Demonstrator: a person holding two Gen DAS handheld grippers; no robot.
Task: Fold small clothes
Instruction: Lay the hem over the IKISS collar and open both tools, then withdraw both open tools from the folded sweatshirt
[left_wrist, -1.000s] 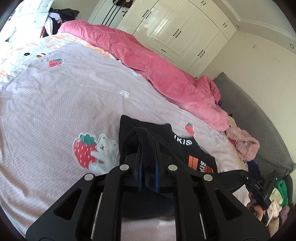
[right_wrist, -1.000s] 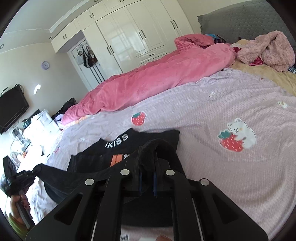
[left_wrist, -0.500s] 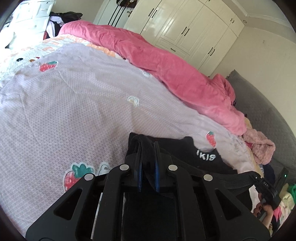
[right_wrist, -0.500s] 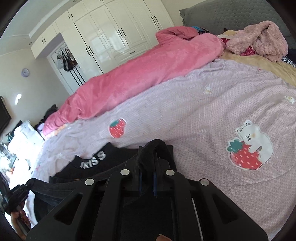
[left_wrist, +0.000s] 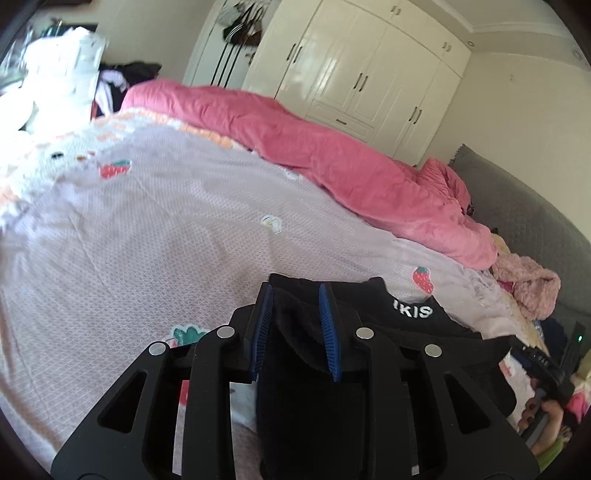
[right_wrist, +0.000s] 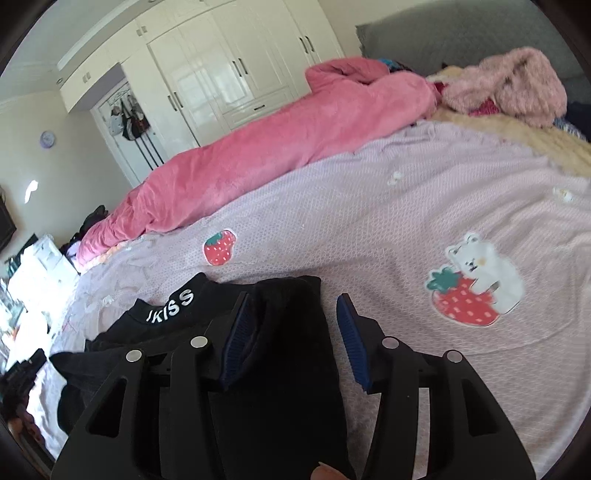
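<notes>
Black knit garment with white lettered collar (left_wrist: 413, 314) is laid on the lilac strawberry-print bedsheet (left_wrist: 147, 229), one fold judged just released. Left gripper (left_wrist: 295, 325) and right gripper (right_wrist: 291, 339) are both spread, nothing pinched. Next, withdrawal and regrasp for another fold are called for.

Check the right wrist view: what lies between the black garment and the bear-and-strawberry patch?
Only bare lilac bedspread separates the black garment from the bear-and-strawberry patch; the open right gripper straddles the garment's edge.

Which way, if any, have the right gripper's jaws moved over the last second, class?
Yes. The right gripper has opened: its blue pads, earlier pinched together on the black garment, now stand wide apart over the strawberry bedsheet.
</notes>
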